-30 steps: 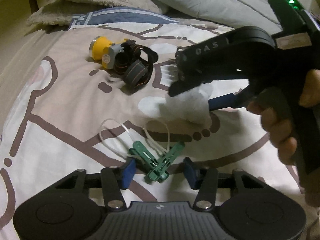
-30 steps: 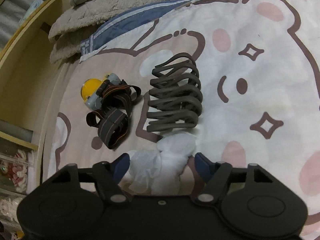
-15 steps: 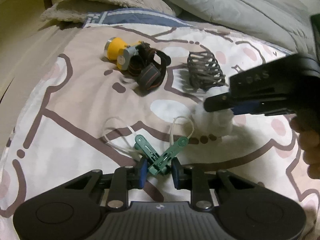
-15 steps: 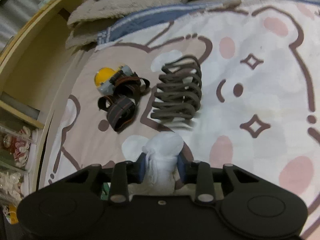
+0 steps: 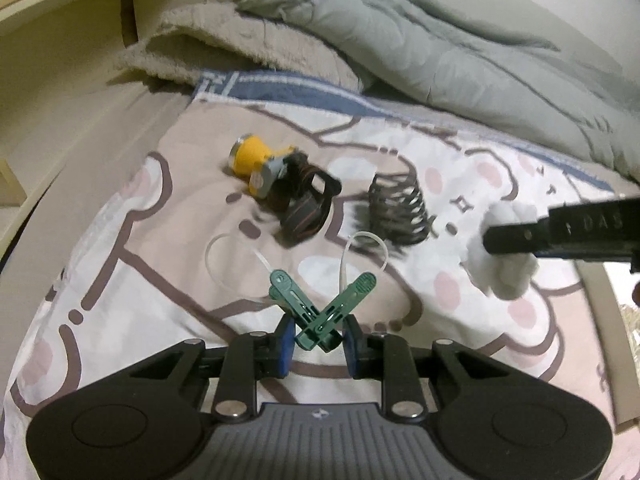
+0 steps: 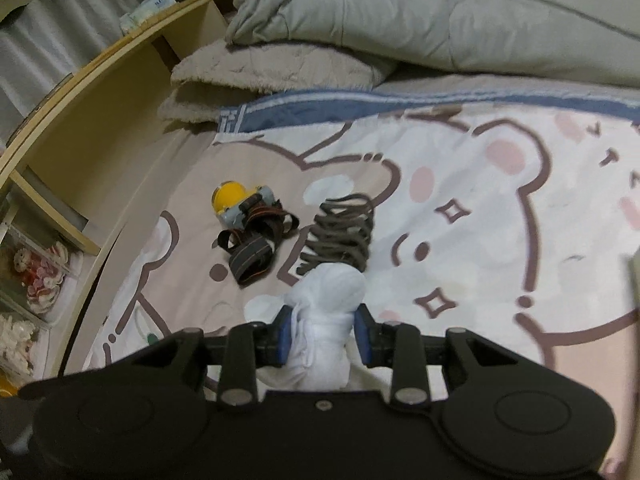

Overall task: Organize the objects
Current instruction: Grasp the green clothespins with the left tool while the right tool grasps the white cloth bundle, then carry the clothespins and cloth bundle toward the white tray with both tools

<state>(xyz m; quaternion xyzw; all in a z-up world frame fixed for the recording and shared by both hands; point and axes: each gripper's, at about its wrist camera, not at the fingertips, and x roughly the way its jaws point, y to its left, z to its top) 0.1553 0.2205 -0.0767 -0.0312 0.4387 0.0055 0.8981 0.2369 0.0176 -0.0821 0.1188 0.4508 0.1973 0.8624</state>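
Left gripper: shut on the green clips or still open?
Shut. The left gripper has both blue pads pressed against the crossed green clips, which sit raised off the bedsheet.
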